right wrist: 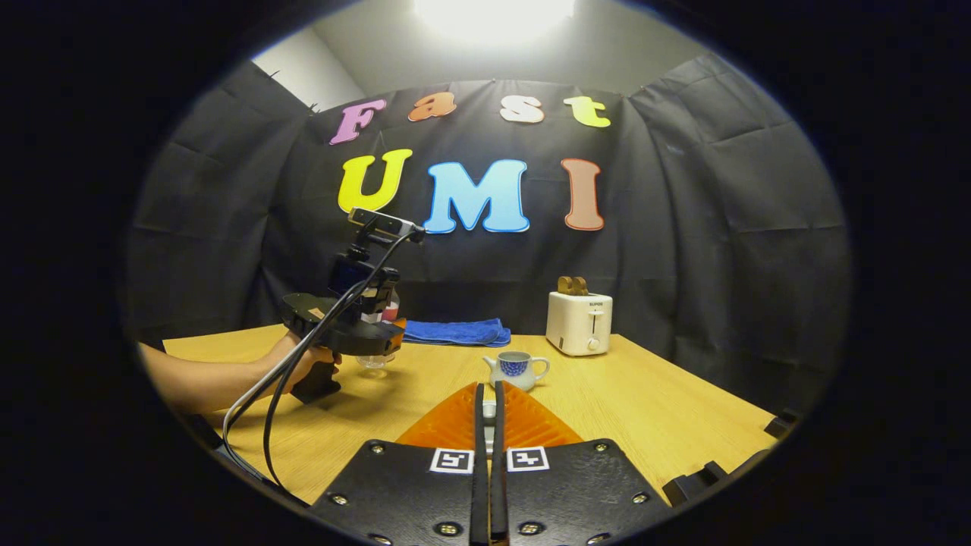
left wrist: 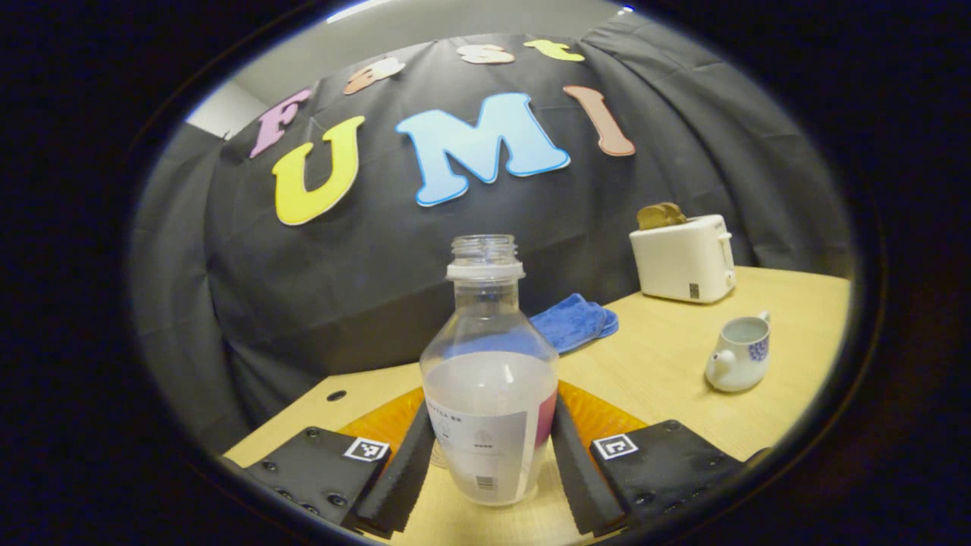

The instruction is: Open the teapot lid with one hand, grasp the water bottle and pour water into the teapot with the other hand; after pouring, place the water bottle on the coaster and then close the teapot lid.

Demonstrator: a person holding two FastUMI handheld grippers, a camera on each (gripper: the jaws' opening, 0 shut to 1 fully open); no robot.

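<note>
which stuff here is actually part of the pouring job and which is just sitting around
Part of the job:
water bottle, uncapped, between the open left gripper fingers
teapot, lid off
right gripper, shut, something small and pale between its fingers, too hidden to name

Just lying about:
toaster
blue cloth

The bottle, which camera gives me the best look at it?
The left gripper view. There the bottle stands upright, uncapped and partly full, close up between the left gripper fingers. In the right gripper view, that gripper and the hand hide most of it; just its base peeks out below.
</note>
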